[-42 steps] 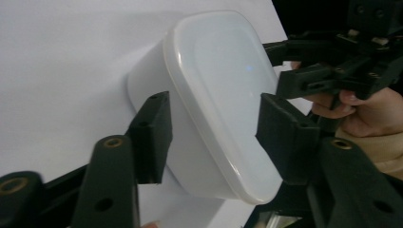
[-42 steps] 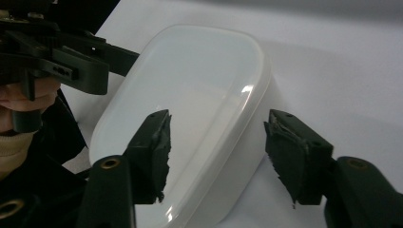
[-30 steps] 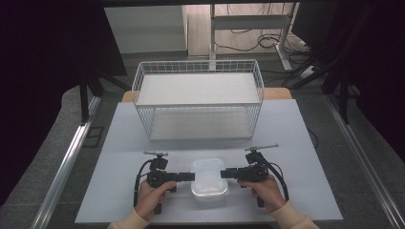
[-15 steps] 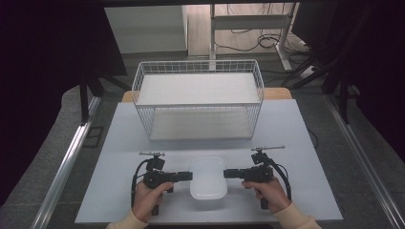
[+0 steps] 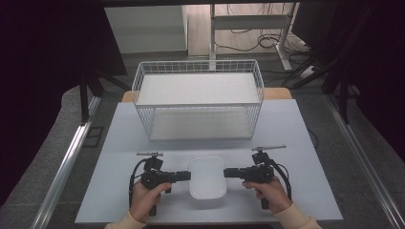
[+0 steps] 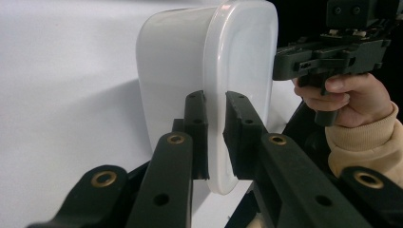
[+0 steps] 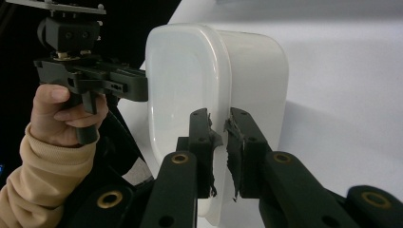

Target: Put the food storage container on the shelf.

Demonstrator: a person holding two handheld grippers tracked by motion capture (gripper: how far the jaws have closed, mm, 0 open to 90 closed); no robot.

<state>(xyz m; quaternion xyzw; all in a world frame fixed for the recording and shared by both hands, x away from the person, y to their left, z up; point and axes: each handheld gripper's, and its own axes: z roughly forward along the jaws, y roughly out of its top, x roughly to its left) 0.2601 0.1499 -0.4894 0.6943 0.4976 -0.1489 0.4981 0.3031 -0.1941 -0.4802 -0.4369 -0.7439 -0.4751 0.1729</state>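
left gripper (image 5: 187, 175): held in the left hand (image 5: 143, 200) at the near edge of the table (image 5: 119, 143), pointing inward; in its own view (image 6: 216, 126) the jaws are closed on the rim of the tub (image 6: 209, 71). right gripper (image 5: 227, 172): held in the right hand (image 5: 270, 193), pointing inward from the opposite side; in its own view (image 7: 219, 128) the jaws pinch the tub (image 7: 209, 80) rim, torn black padding on both. tub (image 5: 207, 177): white, rounded, lidded, resting on the table between the two grippers, near the front edge. basket (image 5: 198, 106): white wire, rectangular, on the far half of the table, well apart from the tub.
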